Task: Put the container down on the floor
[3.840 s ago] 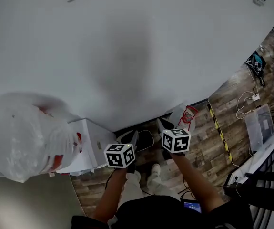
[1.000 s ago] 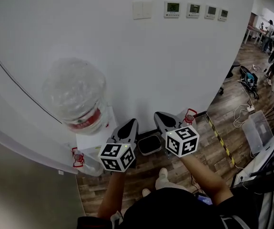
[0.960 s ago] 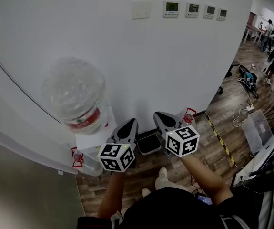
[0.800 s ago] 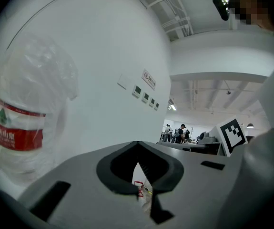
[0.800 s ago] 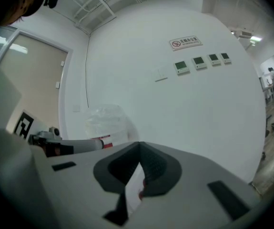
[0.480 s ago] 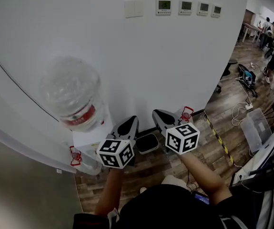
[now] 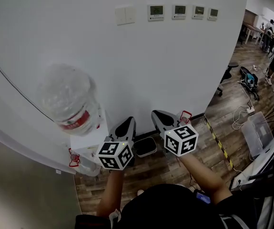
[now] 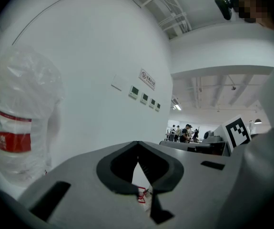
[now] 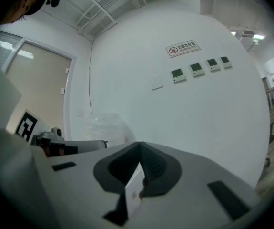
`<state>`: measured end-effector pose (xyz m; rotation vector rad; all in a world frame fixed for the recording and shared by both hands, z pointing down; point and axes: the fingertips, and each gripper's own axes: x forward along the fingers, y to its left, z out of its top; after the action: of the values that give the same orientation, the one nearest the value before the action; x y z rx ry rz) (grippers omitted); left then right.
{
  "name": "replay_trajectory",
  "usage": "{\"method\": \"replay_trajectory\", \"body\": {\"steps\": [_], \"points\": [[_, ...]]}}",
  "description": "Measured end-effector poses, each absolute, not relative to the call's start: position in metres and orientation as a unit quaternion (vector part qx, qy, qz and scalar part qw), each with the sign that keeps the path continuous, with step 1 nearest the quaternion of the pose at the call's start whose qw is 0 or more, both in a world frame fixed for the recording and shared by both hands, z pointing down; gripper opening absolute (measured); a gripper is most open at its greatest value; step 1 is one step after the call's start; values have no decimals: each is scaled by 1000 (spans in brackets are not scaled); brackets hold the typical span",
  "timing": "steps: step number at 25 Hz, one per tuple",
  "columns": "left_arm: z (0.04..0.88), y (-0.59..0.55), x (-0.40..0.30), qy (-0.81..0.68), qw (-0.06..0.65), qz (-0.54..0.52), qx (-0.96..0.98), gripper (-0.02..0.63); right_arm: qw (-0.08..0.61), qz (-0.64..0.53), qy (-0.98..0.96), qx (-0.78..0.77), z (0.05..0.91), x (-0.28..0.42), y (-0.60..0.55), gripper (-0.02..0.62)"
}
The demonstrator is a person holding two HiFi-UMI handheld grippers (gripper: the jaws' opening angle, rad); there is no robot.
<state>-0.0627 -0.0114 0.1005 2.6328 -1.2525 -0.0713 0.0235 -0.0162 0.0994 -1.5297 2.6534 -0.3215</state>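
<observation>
A big clear water jug (image 7: 67, 101) with a red label, wrapped in thin plastic, stands neck-down on a white dispenser (image 7: 86, 140) against the wall. It also shows in the left gripper view (image 8: 22, 123) and, further off, in the right gripper view (image 9: 106, 125). My left gripper (image 7: 126, 122) and right gripper (image 7: 157, 114) hover side by side to the right of the dispenser, apart from the jug. Both are shut with nothing held; the jaw tips meet in each gripper's own view, left gripper (image 8: 137, 144) and right gripper (image 9: 139, 146).
A second jug with a red handle (image 7: 82, 163) lies on the wood floor by the dispenser; another red handle (image 7: 185, 116) shows behind the right gripper. A dark tray (image 7: 144, 147) sits by the wall. Yellow-black tape (image 7: 218, 142), a plastic bin (image 7: 256, 125) and cables lie right.
The head view has swung a little, so the wall panels sit further left. Both grippers have stayed side by side and shut, drifting slightly down and left.
</observation>
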Motion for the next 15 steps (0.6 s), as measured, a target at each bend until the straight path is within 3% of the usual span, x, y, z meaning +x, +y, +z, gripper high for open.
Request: {"method": "replay_trajectory", "body": {"steps": [15], "points": [[103,13,-46,-433,112,-21,894,14,41,-116,860,-494,103,44,6,29]]}}
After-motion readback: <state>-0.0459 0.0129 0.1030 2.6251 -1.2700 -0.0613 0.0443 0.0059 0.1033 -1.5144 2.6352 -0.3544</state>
